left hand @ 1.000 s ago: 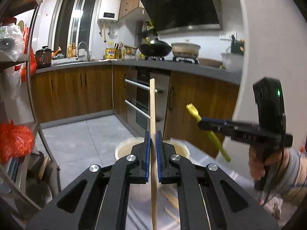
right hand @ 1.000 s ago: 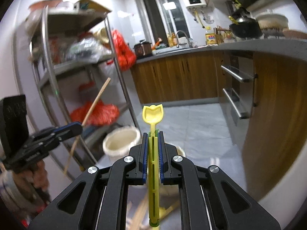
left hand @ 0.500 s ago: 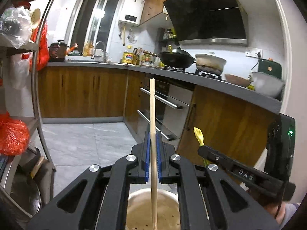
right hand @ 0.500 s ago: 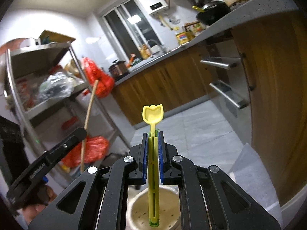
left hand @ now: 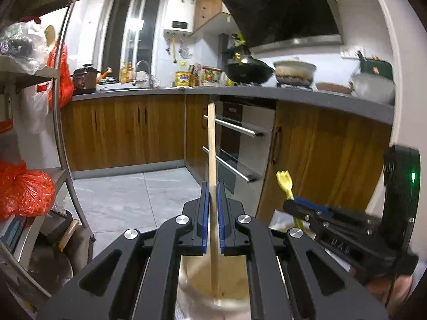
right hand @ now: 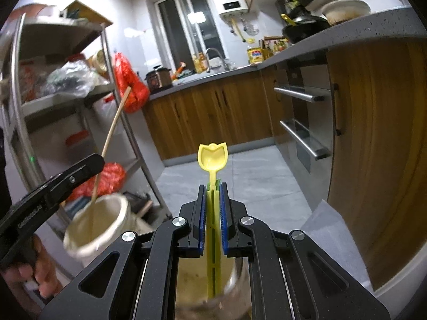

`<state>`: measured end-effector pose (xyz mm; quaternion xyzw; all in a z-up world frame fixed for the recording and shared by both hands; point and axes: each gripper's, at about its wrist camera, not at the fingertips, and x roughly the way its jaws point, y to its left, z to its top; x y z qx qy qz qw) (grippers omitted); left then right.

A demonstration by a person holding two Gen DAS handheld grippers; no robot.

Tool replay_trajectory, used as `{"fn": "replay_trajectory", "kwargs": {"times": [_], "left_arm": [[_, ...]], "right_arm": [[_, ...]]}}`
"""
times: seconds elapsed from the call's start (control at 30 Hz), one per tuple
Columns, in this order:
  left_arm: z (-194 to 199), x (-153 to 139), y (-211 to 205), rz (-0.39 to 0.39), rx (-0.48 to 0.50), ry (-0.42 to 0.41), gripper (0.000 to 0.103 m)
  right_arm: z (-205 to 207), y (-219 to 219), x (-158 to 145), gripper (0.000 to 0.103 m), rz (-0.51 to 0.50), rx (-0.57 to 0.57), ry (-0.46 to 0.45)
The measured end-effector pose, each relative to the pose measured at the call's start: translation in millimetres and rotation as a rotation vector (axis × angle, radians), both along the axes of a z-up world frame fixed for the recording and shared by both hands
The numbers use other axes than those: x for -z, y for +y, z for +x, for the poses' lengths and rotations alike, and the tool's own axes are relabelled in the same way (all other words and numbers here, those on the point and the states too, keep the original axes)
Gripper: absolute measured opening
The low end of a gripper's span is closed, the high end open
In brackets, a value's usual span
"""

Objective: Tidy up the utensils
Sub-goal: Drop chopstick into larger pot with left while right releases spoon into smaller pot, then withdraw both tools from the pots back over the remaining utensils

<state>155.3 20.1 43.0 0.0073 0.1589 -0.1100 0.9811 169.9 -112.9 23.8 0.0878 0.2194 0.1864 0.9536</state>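
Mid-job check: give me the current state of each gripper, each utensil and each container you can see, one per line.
Left gripper: shut on the wooden chopstick.
Long wooden chopstick: upright between the blue pads, lower end down inside the cream cup.
Cream cylindrical cup: open-topped, chopstick inside it.
Right gripper: shut on the yellow spoon.
Yellow plastic spoon: upright, bowl end up, handle end over the container below.
Metal-rimmed container: open, blurred, contents unclear.

Both grippers come lower than a second ago. In the left wrist view, the cup [left hand: 213, 288] moves from beyond the left gripper [left hand: 212, 208] to directly beneath it, the chopstick [left hand: 212, 160] reaching inside. At lower left of the right wrist view, the chopstick tip now dips into the cup, and a metal container [right hand: 234, 280] appears under the yellow spoon [right hand: 212, 160].
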Motion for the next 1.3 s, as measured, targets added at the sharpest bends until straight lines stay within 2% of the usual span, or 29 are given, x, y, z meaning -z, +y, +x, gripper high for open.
{"fn": "replay_trajectory", "kwargs": {"times": [0.1, 0.27, 0.5, 0.6, 0.67, 0.8, 0.87, 1.0, 1.07, 1.1, 1.13, 1.17, 1.2, 1.27, 1.3], "left_arm": [[-9.3, 5.5, -1.3, 0.043, -0.011, 0.007, 0.006], [-17.0, 14.1, -1.8, 0.065, -0.019, 0.036, 0.006], [-19.8, 15.5, -0.2, 0.074, -0.03, 0.046, 0.006], [-21.3, 13.4, 0.1, 0.076, -0.036, 0.04, 0.006], [-22.3, 12.0, 1.9, 0.071, -0.043, 0.04, 0.006], [-25.1, 7.3, 5.4, 0.056, -0.053, 0.037, 0.009], [-27.2, 3.0, 8.1, 0.044, -0.058, 0.03, 0.022], [-35.9, -6.3, 14.5, 0.017, -0.062, 0.008, 0.037], [-40.0, -11.0, 16.1, 0.006, -0.064, -0.001, 0.051], [-42.5, -13.3, 17.1, 0.0, -0.064, -0.009, 0.055], [-45.9, -16.0, 18.1, -0.007, -0.066, -0.017, 0.06], [-48.6, -18.2, 18.6, -0.01, -0.066, -0.023, 0.066], [-50.9, -20.2, 18.8, -0.013, -0.066, -0.027, 0.07], [-58.2, -24.3, 19.0, -0.019, -0.071, -0.044, 0.085], [-60.8, -25.6, 19.2, -0.021, -0.07, -0.05, 0.087]], "right_arm": [[-11.1, -0.2, 0.1, 0.01, -0.011, -0.019, 0.014], [-18.0, 5.2, 5.9, 0.01, -0.036, -0.049, 0.065], [-21.5, 12.0, 9.2, 0.011, -0.087, -0.063, 0.07], [-22.4, 13.2, 7.6, 0.021, -0.093, -0.066, 0.065], [-24.1, 12.2, 5.8, 0.032, -0.089, -0.062, 0.055], [-29.6, 8.4, 0.3, 0.038, -0.083, -0.059, 0.028], [-34.7, 5.5, -4.5, 0.046, -0.08, -0.052, 0.004], [-44.8, -3.4, -15.3, 0.06, -0.072, -0.032, -0.034], [-50.3, -8.2, -22.1, 0.075, -0.07, -0.022, -0.057], [-54.4, -11.5, -26.6, 0.081, -0.071, -0.012, -0.075], [-58.4, -14.8, -31.0, 0.092, -0.073, 0.0, -0.095], [-62.2, -17.8, -34.3, 0.098, -0.073, 0.011, -0.112], [-65.8, -21.0, -38.1, 0.098, -0.075, 0.023, -0.13], [-73.3, -26.3, -45.3, 0.098, -0.107, 0.061, -0.166], [-75.4, -27.3, -46.9, 0.098, -0.121, 0.073, -0.174]]}}
